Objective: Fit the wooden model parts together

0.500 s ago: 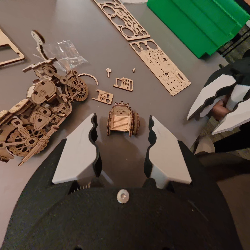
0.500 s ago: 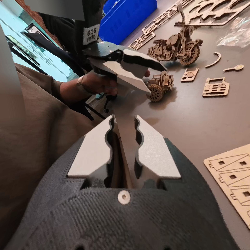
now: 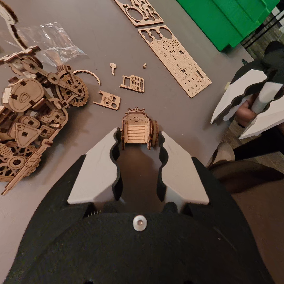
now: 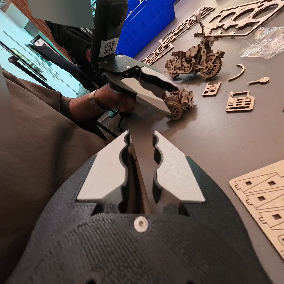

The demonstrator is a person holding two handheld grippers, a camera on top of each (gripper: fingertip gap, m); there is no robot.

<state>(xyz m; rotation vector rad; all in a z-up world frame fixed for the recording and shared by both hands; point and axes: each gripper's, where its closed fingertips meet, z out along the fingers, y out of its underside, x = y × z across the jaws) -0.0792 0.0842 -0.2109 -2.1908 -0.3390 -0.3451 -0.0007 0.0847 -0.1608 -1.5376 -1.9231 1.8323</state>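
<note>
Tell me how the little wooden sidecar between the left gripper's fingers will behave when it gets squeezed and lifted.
The sidecar is thin slotted wood, so probably light but fragile; a hard squeeze may crack it or spring its joints. Its toothed wheel rests on the table, so a push may roll it. The open left gripper brackets its sides, where wavy pads should hold.

I count one assembled wooden motorcycle model (image 3: 30,116), one small wooden sidecar (image 3: 138,130), two flat slotted wooden plates (image 3: 133,84), and two grey-fingered grippers (image 3: 139,138) in my hands.

Grey table (image 3: 95,30); brick wall (image 4: 46,30); bright window (image 4: 9,50).
</note>
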